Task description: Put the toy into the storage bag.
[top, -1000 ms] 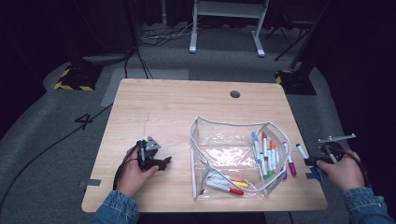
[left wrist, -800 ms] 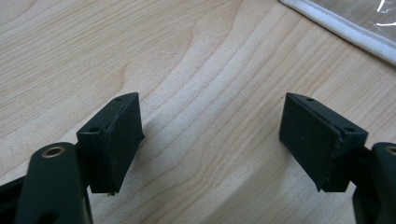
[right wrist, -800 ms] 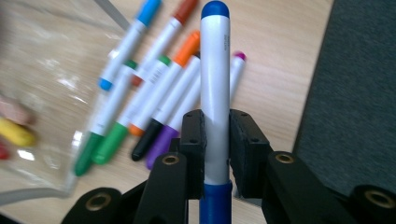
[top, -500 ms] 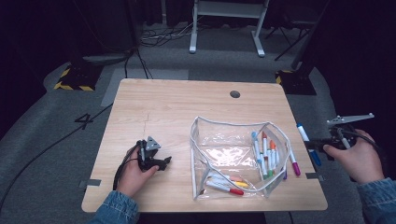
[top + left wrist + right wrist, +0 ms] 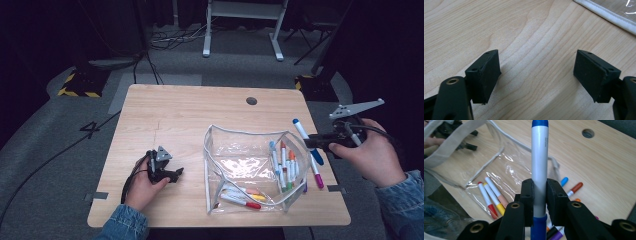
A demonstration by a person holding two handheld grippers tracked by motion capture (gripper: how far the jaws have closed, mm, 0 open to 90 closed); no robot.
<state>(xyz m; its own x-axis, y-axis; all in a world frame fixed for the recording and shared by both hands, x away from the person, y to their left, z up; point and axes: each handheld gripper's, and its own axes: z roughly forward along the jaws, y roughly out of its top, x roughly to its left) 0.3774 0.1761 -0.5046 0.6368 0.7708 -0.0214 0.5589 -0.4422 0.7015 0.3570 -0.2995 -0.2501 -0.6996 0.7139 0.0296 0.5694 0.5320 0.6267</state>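
I read the table (image 5: 190, 120) as pale wood with a visible grain and a smooth, matt finish. The pouch (image 5: 240, 165) at lower centre of the high view is clear, glossy plastic that throws white glints, edged with a dull white woven cloth trim. The blue-capped marker (image 5: 539, 157) running up the middle of the right gripper view has a smooth white plastic barrel with a slight sheen. The right gripper (image 5: 539, 195) pads look like matt black rubbery plastic, as do the left gripper (image 5: 536, 72) pads, faintly rough at the edges. I see brass-coloured metal rivets in the black arms.
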